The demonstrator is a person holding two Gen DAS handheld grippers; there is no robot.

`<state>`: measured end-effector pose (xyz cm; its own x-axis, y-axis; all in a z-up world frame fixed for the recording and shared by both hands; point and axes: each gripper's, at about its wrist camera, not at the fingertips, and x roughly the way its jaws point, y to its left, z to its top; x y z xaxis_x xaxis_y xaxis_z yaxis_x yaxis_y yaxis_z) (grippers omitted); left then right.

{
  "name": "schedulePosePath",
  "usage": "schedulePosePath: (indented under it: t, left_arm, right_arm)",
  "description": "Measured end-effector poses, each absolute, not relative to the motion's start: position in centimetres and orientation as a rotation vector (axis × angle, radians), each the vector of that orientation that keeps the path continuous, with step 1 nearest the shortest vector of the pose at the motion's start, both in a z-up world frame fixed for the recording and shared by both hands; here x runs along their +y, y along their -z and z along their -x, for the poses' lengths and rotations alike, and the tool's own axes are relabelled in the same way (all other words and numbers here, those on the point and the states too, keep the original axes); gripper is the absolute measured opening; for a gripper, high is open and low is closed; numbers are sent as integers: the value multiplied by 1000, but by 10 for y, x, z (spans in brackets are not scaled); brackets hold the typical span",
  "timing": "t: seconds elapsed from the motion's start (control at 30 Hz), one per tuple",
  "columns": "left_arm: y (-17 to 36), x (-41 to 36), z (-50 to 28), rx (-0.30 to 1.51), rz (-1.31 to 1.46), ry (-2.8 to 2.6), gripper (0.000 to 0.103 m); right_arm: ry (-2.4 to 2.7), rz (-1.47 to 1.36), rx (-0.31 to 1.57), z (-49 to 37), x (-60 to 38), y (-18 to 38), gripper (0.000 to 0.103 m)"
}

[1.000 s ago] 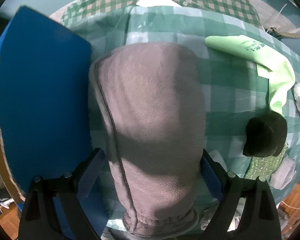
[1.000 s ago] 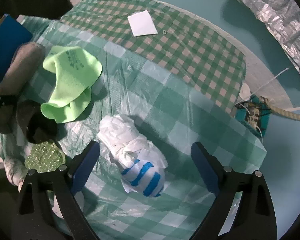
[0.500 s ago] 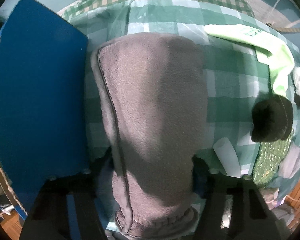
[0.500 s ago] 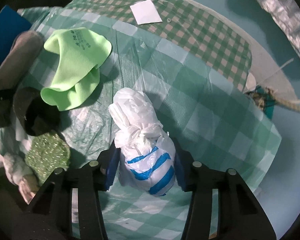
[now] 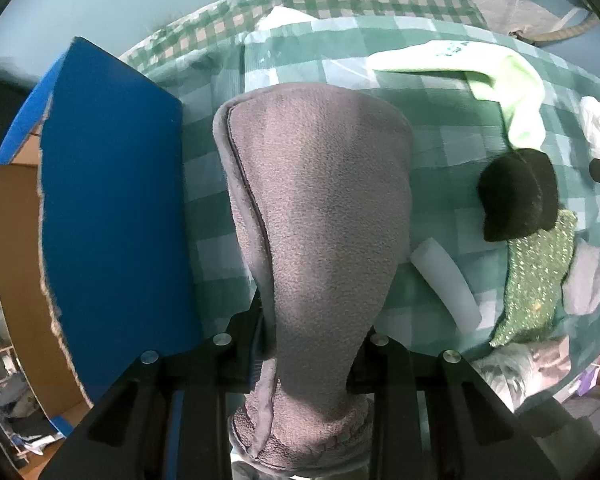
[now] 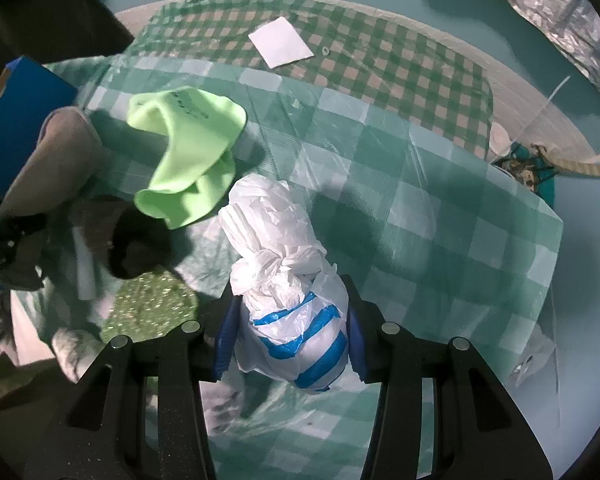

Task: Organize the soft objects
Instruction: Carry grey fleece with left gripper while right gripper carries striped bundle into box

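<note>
A grey fleece roll (image 5: 320,208) lies lengthwise on the green checked cloth (image 5: 440,148). My left gripper (image 5: 312,344) grips its near end, jaws still closing and squeezing the fleece narrow. The roll also shows at the left edge of the right wrist view (image 6: 56,160). A knotted white plastic bag with blue stripes (image 6: 288,280) sits between the blue pads of my right gripper (image 6: 290,328), which press its striped end. Its jaws hold steady on the bag.
A blue-faced cardboard box (image 5: 108,216) stands left of the fleece. A lime green cloth (image 6: 188,152), a black soft item (image 6: 136,248), a sparkly green cloth (image 6: 148,308) and a white tube (image 5: 446,284) lie between the two held things. A white paper (image 6: 280,42) lies far back.
Both grippers went from wide open to closed on their objects: the left on the fleece roll, the right on the plastic bag. Both have lifted slightly, and the fleece end is now pinched narrow.
</note>
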<state>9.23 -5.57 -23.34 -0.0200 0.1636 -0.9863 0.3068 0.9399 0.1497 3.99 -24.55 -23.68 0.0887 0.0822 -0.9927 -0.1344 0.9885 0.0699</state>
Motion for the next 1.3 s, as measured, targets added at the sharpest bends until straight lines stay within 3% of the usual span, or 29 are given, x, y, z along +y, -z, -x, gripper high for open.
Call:
schedulePosePath:
  t: [0.37,1.3]
  left_arm:
    - [200,-67,-37,1554,-386,170,30]
    - [79,-31,-9,1327,-428,222,30]
  right_arm:
    - [-158,2,1440,-23,-230,201,46]
    - [-327,145,1305,-20,-132,91,46]
